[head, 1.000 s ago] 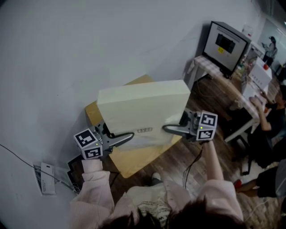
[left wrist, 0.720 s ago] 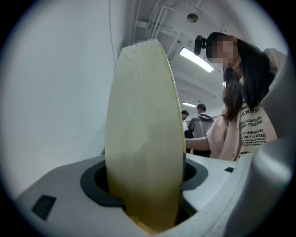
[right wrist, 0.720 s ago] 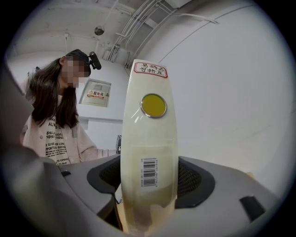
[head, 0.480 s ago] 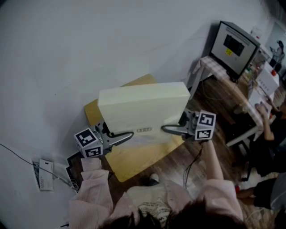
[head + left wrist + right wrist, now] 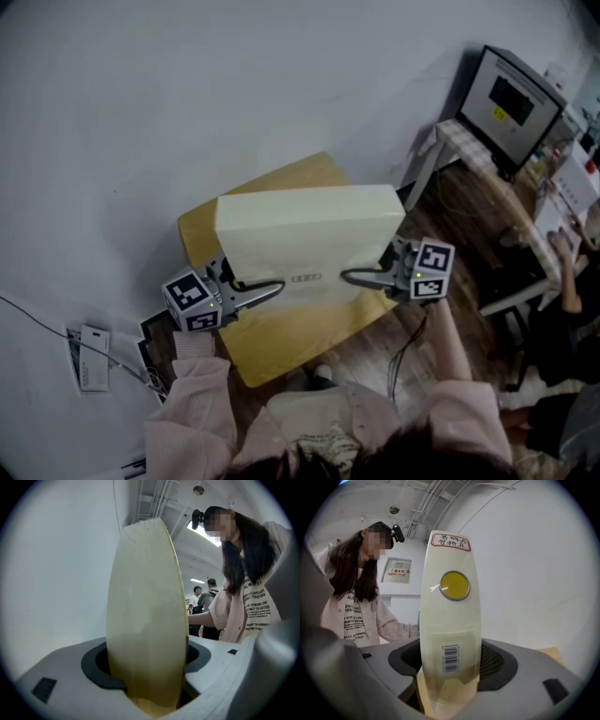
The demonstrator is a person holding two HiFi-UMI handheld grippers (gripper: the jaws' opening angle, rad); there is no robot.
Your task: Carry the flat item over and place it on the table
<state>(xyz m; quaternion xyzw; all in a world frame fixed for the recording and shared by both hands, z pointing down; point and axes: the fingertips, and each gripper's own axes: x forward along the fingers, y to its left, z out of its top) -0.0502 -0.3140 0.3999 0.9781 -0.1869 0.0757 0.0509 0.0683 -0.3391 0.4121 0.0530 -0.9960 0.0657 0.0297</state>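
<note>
A flat pale-yellow box (image 5: 305, 230) hangs level above a small yellow wooden table (image 5: 281, 342), hiding most of its top. My left gripper (image 5: 255, 292) is shut on the box's left end and my right gripper (image 5: 361, 277) on its right end. In the left gripper view the box's narrow edge (image 5: 145, 611) stands upright between the pads, with the left gripper (image 5: 146, 670) clamped on both sides. In the right gripper view the box's end (image 5: 450, 620) shows a red-bordered label, a yellow disc and a barcode, with the right gripper (image 5: 452, 670) closed on it.
A white wall runs behind the table. A monitor (image 5: 516, 98) stands on a cloth-covered desk at the upper right, with another person's arm (image 5: 567, 272) near it. A white card and cables (image 5: 89, 370) lie on the floor at the left. Wooden floor shows beside the table.
Both grippers and the box have sunk toward the table and drifted slightly right in the head view. More of the tabletop shows behind the box. The grips are unchanged.
</note>
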